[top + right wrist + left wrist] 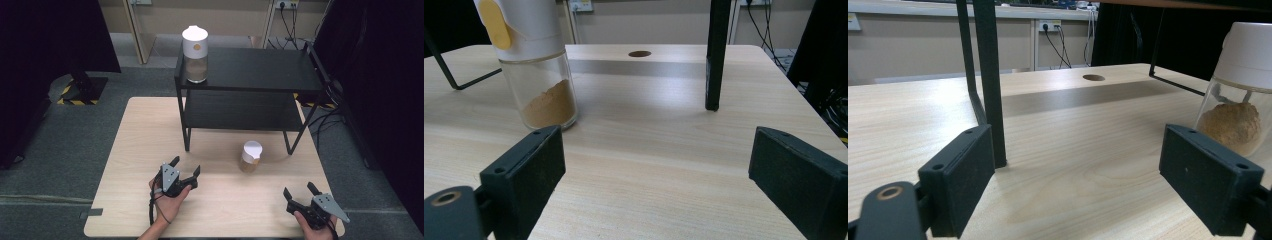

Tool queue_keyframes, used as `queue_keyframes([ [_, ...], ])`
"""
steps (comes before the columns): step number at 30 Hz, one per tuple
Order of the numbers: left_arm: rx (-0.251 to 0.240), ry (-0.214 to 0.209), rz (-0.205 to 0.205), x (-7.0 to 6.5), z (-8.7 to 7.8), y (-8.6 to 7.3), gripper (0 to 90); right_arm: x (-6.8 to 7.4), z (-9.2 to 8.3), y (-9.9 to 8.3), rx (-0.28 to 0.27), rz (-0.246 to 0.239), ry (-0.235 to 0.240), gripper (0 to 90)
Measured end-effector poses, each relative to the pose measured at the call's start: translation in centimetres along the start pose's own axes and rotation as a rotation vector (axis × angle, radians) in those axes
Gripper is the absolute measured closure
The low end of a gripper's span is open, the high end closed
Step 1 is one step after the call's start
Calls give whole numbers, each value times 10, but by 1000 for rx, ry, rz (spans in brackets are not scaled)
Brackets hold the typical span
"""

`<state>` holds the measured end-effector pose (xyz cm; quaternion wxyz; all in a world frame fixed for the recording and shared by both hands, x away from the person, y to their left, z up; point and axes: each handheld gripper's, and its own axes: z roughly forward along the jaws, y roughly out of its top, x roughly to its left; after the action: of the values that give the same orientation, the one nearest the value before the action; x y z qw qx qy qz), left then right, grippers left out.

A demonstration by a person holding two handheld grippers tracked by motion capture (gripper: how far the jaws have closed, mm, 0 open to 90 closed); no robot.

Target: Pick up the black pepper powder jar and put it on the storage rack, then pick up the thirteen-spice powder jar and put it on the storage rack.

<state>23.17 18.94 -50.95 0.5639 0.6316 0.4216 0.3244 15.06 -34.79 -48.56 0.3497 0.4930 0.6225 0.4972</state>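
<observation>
A glass jar with a white cap and brown powder [250, 157] stands on the wooden table [135, 140] in front of the black shelf rack [250, 70]. The same jar [1235, 95] stands at the right edge of the left gripper view, and in the right gripper view this jar [536, 65] is at the upper left. A second, taller jar [195, 47] stands on the rack's top shelf at its left end. My left gripper [185, 166] is open, left of the table jar. My right gripper [300, 190] is open near the front right corner. Both hold nothing.
The rack's front legs [990, 80] [716, 55] stand on the table close ahead of each gripper. A round hole [1093, 77] is in the table's far part. Dark curtains and a black stand [80, 85] flank the table on grey carpet.
</observation>
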Motion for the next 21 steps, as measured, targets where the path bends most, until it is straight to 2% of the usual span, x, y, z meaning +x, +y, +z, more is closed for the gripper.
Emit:
queue_keyframes([
  [12, 2, -4, 9, 0, 0, 0, 143, -1, 0, 0, 2, 10, 2, 78],
  [21, 6, -12, 6, 2, 1, 1, 142, -1, 2, 0, -9, 4, 24, 78],
])
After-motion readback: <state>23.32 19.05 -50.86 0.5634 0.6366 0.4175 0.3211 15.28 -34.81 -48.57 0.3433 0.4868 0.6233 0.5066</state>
